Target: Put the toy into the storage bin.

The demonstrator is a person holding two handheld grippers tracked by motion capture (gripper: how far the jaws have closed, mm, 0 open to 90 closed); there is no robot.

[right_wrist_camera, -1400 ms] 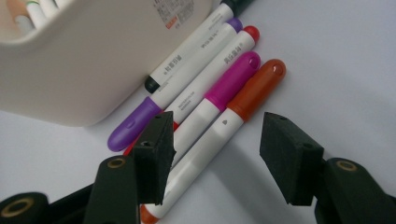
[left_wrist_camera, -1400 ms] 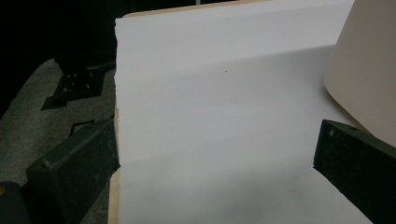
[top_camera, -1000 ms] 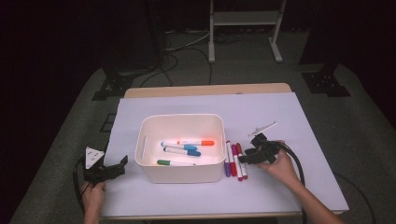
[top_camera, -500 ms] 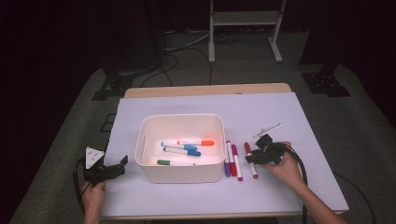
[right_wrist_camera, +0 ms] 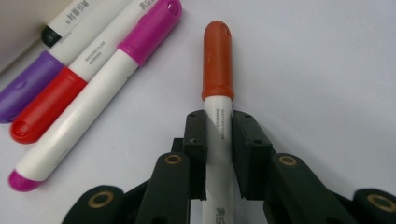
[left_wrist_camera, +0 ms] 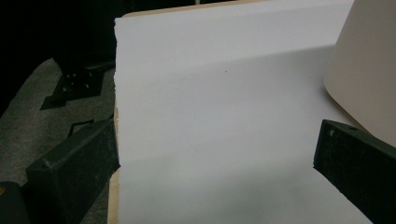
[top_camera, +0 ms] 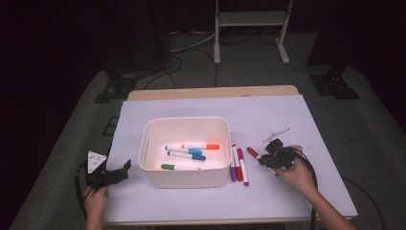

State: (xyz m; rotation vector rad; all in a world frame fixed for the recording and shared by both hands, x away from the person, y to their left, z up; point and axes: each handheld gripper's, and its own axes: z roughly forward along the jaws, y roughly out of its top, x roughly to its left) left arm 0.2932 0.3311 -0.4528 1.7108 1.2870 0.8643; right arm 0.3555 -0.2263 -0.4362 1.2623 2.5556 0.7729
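Lying along claw point(right_wrist_camera: 218, 135), marker point(right_wrist_camera: 218, 88) cap forward

The left gripper's point(left_wrist_camera: 212, 163) jaws stood wide apart over the white table point(left_wrist_camera: 210, 116), bin point(left_wrist_camera: 369, 70) at right.

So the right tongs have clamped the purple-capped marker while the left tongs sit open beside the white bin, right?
Not quite: the right tongs are clamped on the orange-red-capped marker, as the right gripper view shows. The purple-capped marker lies free on the table. The left tongs do sit open beside the white bin.
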